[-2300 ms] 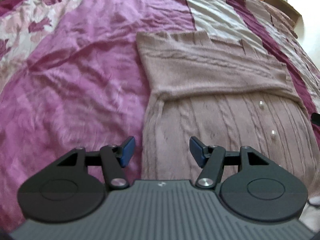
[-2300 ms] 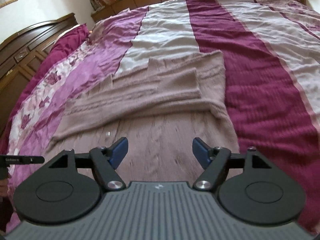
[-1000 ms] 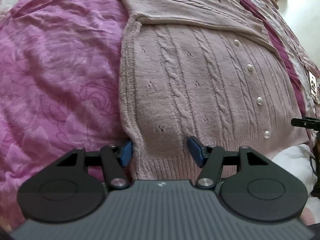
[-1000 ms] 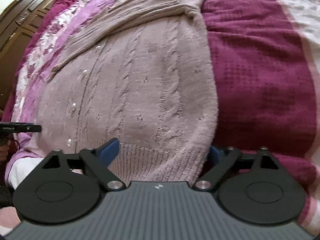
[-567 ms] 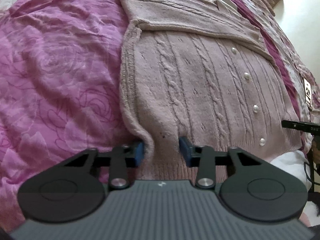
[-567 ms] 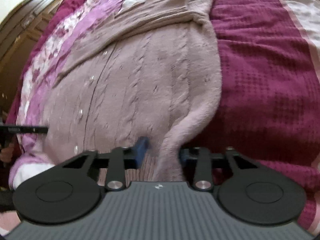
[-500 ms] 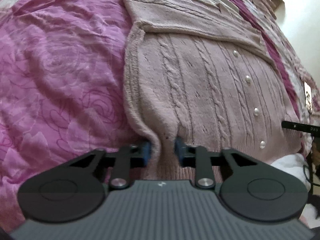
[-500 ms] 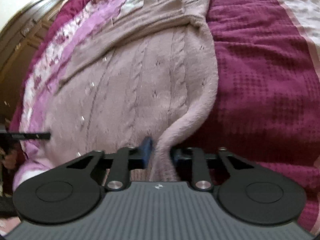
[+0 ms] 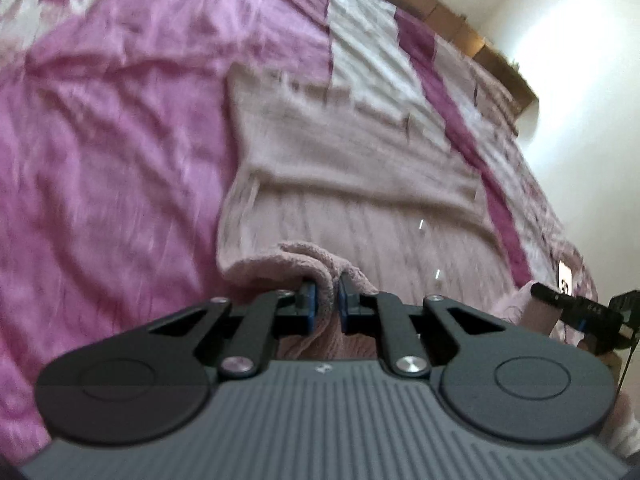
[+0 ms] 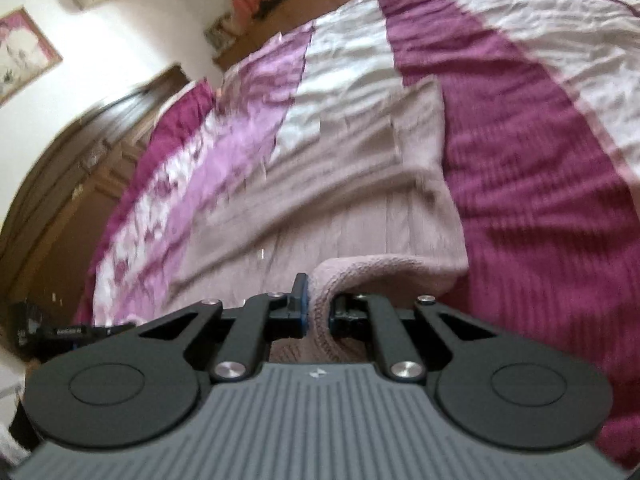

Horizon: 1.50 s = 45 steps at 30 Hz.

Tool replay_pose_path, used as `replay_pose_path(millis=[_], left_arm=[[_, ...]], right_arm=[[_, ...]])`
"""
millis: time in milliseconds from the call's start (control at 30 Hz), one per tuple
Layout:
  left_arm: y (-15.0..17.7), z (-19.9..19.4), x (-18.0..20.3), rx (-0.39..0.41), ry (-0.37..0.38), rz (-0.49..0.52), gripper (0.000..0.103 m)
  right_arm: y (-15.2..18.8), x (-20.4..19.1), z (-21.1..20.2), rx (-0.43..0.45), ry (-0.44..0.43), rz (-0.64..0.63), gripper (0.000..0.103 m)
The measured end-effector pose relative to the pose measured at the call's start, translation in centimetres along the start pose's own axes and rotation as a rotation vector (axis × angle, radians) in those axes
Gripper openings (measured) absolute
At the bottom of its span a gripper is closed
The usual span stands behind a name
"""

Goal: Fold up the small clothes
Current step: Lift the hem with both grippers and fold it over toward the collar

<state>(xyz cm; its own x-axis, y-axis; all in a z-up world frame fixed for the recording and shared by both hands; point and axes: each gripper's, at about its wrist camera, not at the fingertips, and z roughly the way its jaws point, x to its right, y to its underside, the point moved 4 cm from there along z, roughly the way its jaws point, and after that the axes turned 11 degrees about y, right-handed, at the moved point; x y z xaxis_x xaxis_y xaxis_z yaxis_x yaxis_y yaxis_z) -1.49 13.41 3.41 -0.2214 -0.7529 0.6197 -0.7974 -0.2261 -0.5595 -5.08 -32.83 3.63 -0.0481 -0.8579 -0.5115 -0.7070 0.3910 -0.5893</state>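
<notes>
A dusty-pink cable-knit cardigan [image 9: 344,168] with pearl buttons lies on the bed, its sleeves folded across the top; it also shows in the right wrist view [image 10: 360,184]. My left gripper [image 9: 325,300] is shut on the cardigan's bottom hem at its left corner and holds it lifted off the bed. My right gripper [image 10: 318,306] is shut on the hem at the right corner, also lifted. The hem curls over toward the cardigan's body in both views. The right gripper [image 9: 576,308] shows at the right edge of the left wrist view.
The bed is covered by a striped quilt in pink [image 9: 112,152], cream and maroon [image 10: 532,184]. A dark wooden headboard [image 10: 72,168] stands at the left. Wooden shelving [image 9: 448,24] runs along the far edge.
Both grippers have closed fully on the hem corners and lifted them up and forward. The hem now folds over toward the sleeves, and more of the far bed is in view.
</notes>
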Motion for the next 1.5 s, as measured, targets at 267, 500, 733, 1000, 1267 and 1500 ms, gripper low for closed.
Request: replay_pose_path(millis=[267, 500, 733, 1000, 1267, 1500], left_arm=[[-4.2, 1.4, -0.5, 0.158, -0.028, -0.053, 0.013], [-5.5, 4.5, -1.9, 0.174, -0.116, -0.055, 0.013], [-4.5, 5.7, -2.6, 0.133, -0.195, 0.009, 0.02], [-2.3, 4.9, -1.4, 0.076, -0.197, 0.081, 0.034], [-1.0, 5.5, -1.7, 0.044, -0.201, 0.071, 0.034], [-0.5, 6.2, -2.2, 0.045, -0.207, 0.051, 0.035]], right_arm=[[-3.6, 1.0, 2.9, 0.137, 0.02, 0.147, 0.01], [-4.4, 2.7, 7.4, 0.155, 0.109, 0.225, 0.01], [-3.2, 4.2, 10.6, 0.104, 0.171, 0.237, 0.016], [-3.1, 3.1, 8.4, 0.076, 0.137, 0.195, 0.053], [-0.7, 2.4, 6.3, 0.045, 0.135, 0.14, 0.054], [0.2, 3.0, 7.1, 0.044, 0.12, 0.145, 0.054]])
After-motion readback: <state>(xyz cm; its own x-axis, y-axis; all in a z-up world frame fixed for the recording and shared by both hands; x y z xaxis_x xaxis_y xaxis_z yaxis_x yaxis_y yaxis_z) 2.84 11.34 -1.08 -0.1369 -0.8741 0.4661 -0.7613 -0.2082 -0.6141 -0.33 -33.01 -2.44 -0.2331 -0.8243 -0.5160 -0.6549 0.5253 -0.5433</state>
